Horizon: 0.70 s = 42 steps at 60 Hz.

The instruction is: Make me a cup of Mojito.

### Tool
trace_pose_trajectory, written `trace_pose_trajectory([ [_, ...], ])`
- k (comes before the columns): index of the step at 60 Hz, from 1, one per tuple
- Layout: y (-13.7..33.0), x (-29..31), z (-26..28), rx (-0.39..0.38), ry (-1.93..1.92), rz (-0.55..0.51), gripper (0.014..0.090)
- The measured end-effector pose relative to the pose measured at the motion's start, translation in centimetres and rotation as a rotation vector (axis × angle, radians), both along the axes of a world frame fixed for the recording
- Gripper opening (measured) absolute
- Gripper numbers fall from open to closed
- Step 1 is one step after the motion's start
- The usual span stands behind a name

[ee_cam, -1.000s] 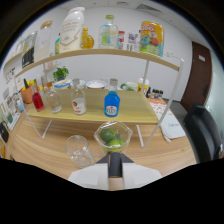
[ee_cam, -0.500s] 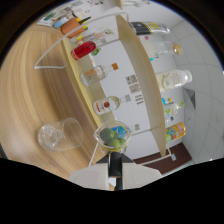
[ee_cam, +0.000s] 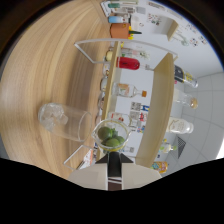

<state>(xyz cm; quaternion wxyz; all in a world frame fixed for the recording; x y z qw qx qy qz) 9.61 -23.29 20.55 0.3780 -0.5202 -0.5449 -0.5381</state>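
My gripper is shut on a small clear cup of green lime pieces, which sits right at the fingertips. The whole view is rolled about a quarter turn, so the cup is tipped on its side. Just beside it stands a tall clear glass with ice cubes at its bottom. The glass mouth is close to the lime cup's rim. The limes are still inside the cup. Most of each finger is hidden in the dark below.
The glass stands on a wooden table. Beyond the cup is a two-tier wooden shelf carrying a red bottle, a clear bottle, jars and an orange container. A white wall lies behind.
The view has rolled from upright to about a quarter turn, tipping the held lime cup. The iced glass has come closer to the cup's rim.
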Motion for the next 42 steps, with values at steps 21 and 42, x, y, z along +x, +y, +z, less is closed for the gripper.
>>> trace_pose_trajectory([
  [21,-1.1,1.9,6.8,0.101,0.740,-0.081,0.0162],
  [42,-1.6,14.4,-4.6,-0.025,1.552,-0.450,0.0160],
])
